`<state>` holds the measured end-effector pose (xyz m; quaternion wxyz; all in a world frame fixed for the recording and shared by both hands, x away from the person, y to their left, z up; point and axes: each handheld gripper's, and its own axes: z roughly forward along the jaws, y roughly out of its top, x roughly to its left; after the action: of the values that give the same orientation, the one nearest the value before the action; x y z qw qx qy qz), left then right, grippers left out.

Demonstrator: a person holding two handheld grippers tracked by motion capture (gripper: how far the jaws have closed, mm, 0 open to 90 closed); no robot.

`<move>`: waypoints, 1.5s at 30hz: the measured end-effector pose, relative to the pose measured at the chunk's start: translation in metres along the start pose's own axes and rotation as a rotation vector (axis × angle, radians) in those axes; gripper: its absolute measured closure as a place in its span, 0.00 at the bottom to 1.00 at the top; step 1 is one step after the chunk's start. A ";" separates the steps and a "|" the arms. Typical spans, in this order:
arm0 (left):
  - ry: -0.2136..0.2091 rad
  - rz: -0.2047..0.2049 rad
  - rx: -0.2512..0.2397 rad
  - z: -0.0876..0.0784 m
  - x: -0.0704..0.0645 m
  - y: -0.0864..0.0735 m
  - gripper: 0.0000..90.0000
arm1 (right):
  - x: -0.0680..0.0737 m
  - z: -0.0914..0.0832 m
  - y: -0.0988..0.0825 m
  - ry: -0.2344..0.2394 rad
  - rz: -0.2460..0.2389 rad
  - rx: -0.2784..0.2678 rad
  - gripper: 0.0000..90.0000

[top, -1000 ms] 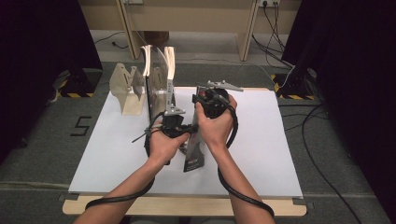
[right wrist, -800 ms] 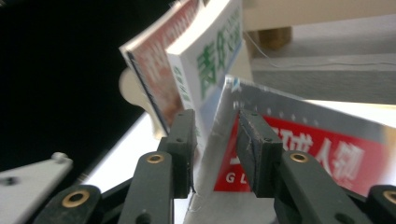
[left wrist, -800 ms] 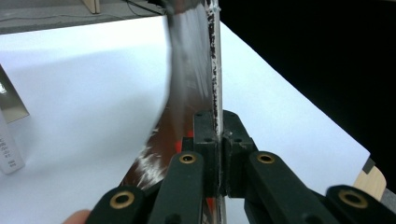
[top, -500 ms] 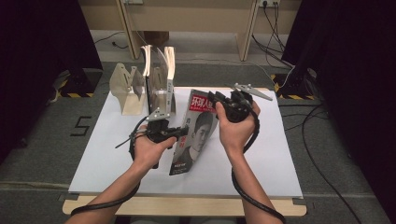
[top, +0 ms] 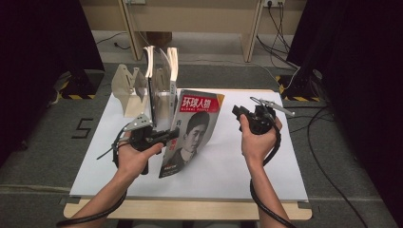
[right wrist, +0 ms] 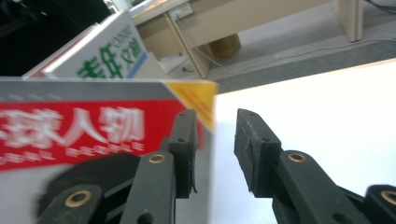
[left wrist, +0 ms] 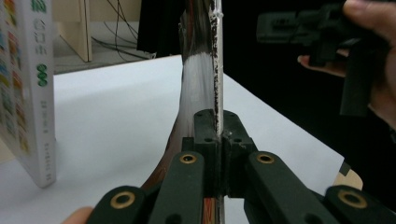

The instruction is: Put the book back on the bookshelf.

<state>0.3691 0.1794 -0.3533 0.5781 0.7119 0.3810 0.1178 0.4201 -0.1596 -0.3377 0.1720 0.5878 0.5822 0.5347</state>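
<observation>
Nearest the person, the left hand-held gripper (top: 172, 136) is seen clamped on the lower left edge of the glossy magazine with the red title band and a portrait on its cover (top: 195, 133); in the left gripper view the jaws are pressed together on the thin, worn edge of the magazine (left wrist: 215, 70), which runs straight up from between them. The magazine is thereby held standing, tilted, on the white desk (top: 237, 166), its long axis rising from the bottom corner near the left hand up and away toward the red band at the top.

To the right of the cover, just beside its upper right part but apart from it, the right hand-held gripper (top: 237, 113) is held with its jaws partly apart and nothing pressed between them — they have just been closing a little. In the right gripper view the magazine's yellow top corner (right wrist: 198, 100) lies to the left of and behind the left jaw, not in the gap. The left hand is thus judged the holding one, and any next grip by the right would have to be made leftward, onto the free right edge.

Farther off — behind the magazine — a pale wooden book rack (top: 127, 88) with upright books (top: 161, 78) stands at the desk's far left.
</observation>
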 end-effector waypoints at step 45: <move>0.019 -0.005 -0.077 -0.103 0.021 -0.002 0.96 | -0.023 0.019 -0.045 -0.073 -0.019 0.140 0.79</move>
<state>0.3202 0.2697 -0.3293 0.6017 0.6871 0.3832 0.1376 0.4192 -0.1598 -0.3916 0.1569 0.6118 0.6171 0.4693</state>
